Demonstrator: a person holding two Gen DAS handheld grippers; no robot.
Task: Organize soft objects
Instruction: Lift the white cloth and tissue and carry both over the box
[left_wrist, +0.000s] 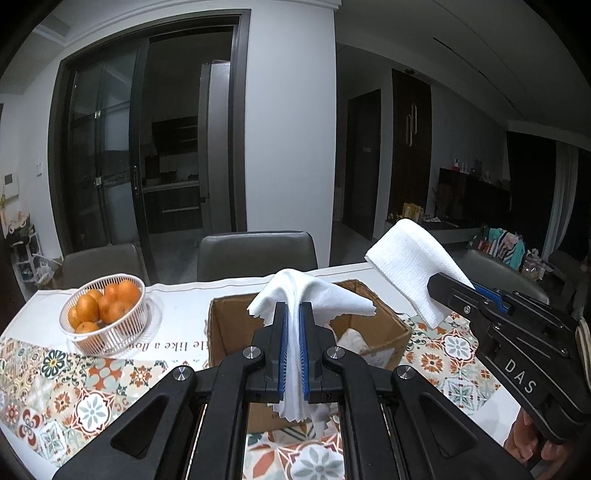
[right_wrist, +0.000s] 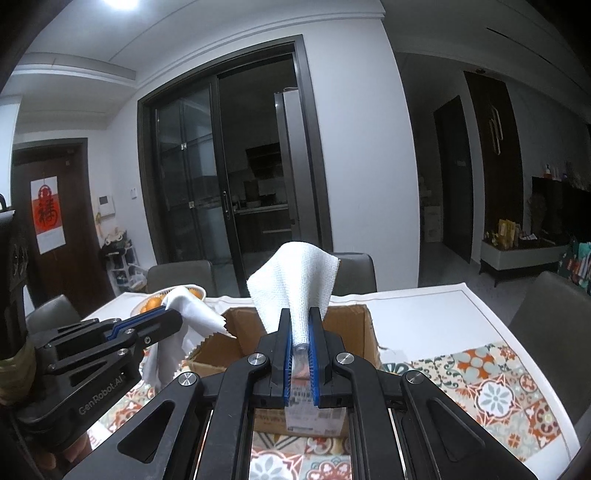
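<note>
Left gripper clamps a thin white cloth — right gripper clamps a woven towel.

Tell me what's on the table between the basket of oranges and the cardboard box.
Nothing. In the left wrist view the stretch from the basket of oranges to the cardboard box is bare tablecloth, showing only some printed lettering.

Both tongs are matte black, angular linkage arms with silver round-head screws and bright blue ribbed pads. The right tongs carry white "DAS" lettering, and the left tongs read "GenRobot.AI" along the side.
</note>
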